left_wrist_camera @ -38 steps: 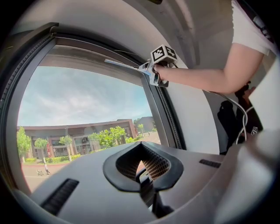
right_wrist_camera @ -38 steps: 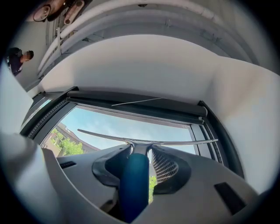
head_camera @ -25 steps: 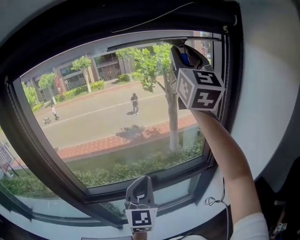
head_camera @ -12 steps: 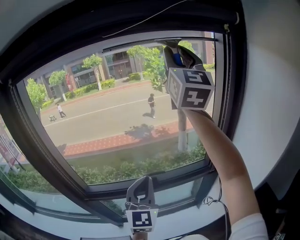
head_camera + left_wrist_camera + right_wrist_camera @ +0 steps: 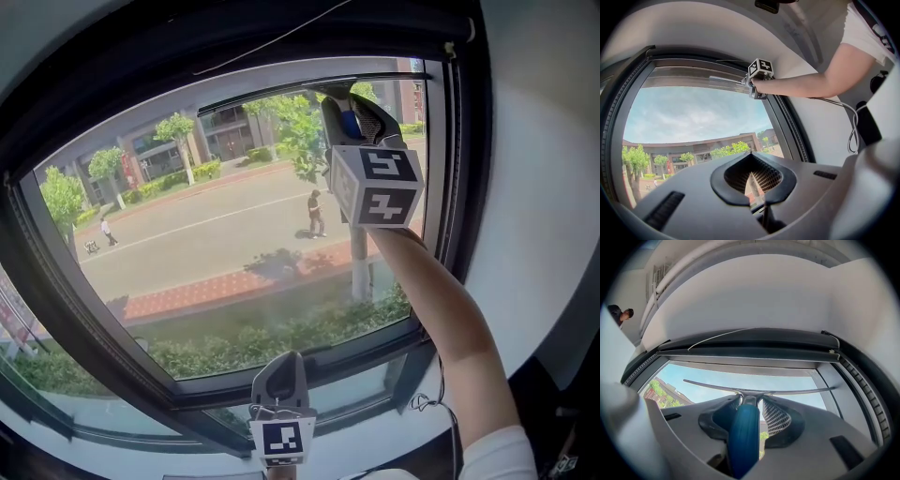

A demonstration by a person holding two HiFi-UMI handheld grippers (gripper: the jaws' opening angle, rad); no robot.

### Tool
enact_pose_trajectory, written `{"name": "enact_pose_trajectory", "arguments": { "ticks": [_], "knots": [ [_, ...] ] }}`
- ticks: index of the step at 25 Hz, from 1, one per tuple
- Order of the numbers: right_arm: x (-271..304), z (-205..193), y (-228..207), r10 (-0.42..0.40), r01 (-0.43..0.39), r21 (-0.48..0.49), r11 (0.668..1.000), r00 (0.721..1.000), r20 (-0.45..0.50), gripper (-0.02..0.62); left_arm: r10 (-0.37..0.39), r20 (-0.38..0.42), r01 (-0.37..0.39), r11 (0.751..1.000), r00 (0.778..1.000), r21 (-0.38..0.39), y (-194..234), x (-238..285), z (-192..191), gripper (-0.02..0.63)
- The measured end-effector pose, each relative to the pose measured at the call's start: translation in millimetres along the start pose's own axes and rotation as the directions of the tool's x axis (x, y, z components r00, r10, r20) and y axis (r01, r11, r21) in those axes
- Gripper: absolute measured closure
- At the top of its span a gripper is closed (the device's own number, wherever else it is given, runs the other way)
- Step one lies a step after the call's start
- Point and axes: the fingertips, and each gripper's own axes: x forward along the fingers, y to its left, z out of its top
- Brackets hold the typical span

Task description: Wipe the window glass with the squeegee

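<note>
My right gripper (image 5: 356,105) has drifted slightly left. It clamps the squeegee (image 5: 744,427) by the handle, blade high on the window glass (image 5: 216,253) — my left gripper (image 5: 283,367) is closed, empty.

The right arm (image 5: 450,319) reaches high, right gripper (image 5: 354,105) clamped on the squeegee (image 5: 744,437). The left gripper (image 5: 286,364) is low, jaws together.

Two hand-held grippers (image 5: 281,373) (image 5: 360,101), one squeegee (image 5: 758,391), one window (image 5: 216,258).
</note>
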Motion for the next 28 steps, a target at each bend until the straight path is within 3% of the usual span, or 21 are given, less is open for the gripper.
{"name": "enact_pose_trajectory", "arguments": {
  "ticks": [28],
  "knots": [
    [-29.0,-30.2,4.0,0.013,-0.014,-0.032,0.999,1.000,-0.024,0.448,-0.001,-0.010,0.001,1.000,1.000,-0.007,3.4,-3.7,-8.5,0.604]
  ]
}}
